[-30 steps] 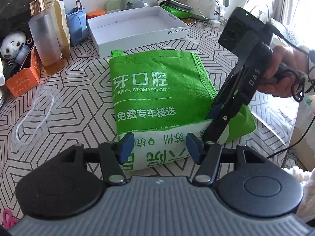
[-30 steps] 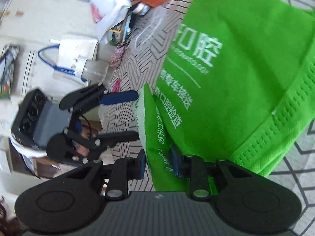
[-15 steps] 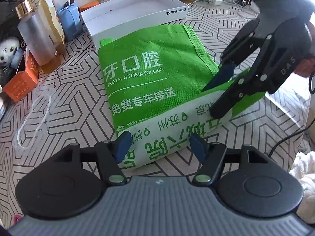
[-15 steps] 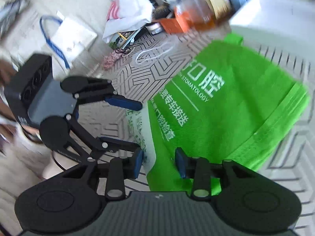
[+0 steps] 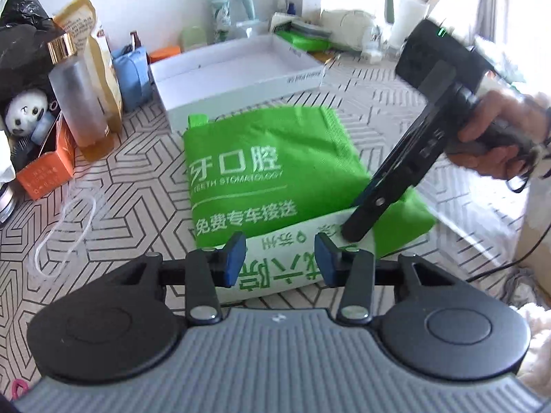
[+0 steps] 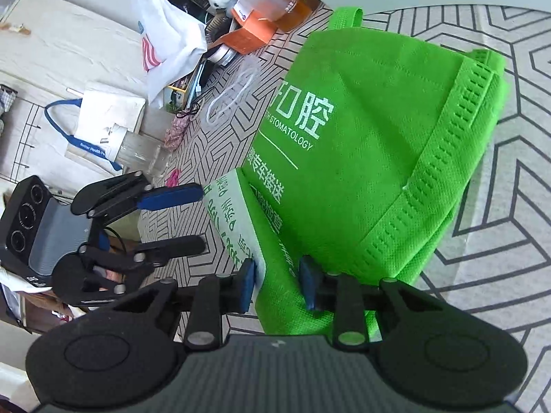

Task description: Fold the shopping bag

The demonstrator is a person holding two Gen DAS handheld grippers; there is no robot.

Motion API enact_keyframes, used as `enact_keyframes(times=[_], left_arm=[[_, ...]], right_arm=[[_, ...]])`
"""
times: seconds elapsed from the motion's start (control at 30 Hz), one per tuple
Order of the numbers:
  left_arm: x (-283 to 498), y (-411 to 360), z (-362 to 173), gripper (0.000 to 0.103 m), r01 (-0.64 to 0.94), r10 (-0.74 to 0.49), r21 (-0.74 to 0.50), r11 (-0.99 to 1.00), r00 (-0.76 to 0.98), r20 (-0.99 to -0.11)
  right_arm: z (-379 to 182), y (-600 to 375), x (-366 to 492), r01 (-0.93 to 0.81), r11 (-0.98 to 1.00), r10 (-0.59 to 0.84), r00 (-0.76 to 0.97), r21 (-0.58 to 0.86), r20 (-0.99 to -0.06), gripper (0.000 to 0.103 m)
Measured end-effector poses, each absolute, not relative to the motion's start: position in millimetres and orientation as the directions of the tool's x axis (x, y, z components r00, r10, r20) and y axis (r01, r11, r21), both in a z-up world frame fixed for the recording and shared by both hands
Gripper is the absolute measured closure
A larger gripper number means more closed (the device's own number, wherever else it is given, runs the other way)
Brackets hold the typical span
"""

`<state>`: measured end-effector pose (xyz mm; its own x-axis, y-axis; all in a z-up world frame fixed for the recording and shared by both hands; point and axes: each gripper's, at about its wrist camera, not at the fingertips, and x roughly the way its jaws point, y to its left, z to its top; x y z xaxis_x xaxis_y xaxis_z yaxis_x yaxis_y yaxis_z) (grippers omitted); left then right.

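Note:
A green shopping bag with white lettering lies flat on the patterned table, its near edge turned over to show a pale flap. My left gripper is open and empty, hovering just above that flap. My right gripper stands open at the bag's near right corner, with the folded edge of the bag between its fingers. In the left wrist view the right gripper presses its tips down on the flap. The left gripper shows open in the right wrist view.
A white shallow box sits behind the bag. A frosted bottle, an orange box and a snack bag crowd the left. A clear loop of cord lies on the table at left. A black cable hangs at right.
The right gripper rose off the bag half a second ago, then came back down onto the flap's right end. The left gripper stayed open above the flap.

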<state>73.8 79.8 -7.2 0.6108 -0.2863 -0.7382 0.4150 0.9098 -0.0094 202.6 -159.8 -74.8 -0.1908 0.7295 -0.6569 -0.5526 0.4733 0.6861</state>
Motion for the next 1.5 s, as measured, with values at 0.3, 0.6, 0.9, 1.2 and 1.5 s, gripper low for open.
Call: enact_keyframes(times=[0.3, 0.6, 0.9, 1.2, 1.5], left_arm=[[86.4, 77.4, -20.8, 0.058, 0.382, -0.261, -0.009, 0.924, 0.614, -0.745], [101.1, 83.9, -22.2, 0.055, 0.398, -0.291, -0.055, 0.916, 0.563, -0.774], [107.8, 85.4, -21.1, 0.055, 0.402, -0.307, -0.087, 0.911, 0.523, -0.795], [114.5, 89.5, -21.0, 0.053, 0.404, -0.324, -0.114, 0.908, 0.501, -0.803], [120.2, 92.9, -16.3, 0.053, 0.444, -0.346, -0.115, 0.889, 0.485, -0.803]], right_arm=[[-71.4, -159.9, 192.3, -0.595, 0.479, 0.730, -0.137, 0.645, -0.669, 0.076], [-29.7, -145.2, 82.7, -0.911, 0.375, 0.657, 0.393, -0.172, -0.644, 0.069], [-63.8, -124.1, 2.2, -0.813, 0.089, 0.631, 0.493, -0.575, -0.599, 0.079], [-91.2, -104.8, 8.4, -0.754, 0.022, 0.606, 0.533, -0.657, -0.591, 0.062], [-80.0, -97.3, 40.6, -0.860, 0.122, 0.585, 0.465, -0.495, -0.664, 0.067]])
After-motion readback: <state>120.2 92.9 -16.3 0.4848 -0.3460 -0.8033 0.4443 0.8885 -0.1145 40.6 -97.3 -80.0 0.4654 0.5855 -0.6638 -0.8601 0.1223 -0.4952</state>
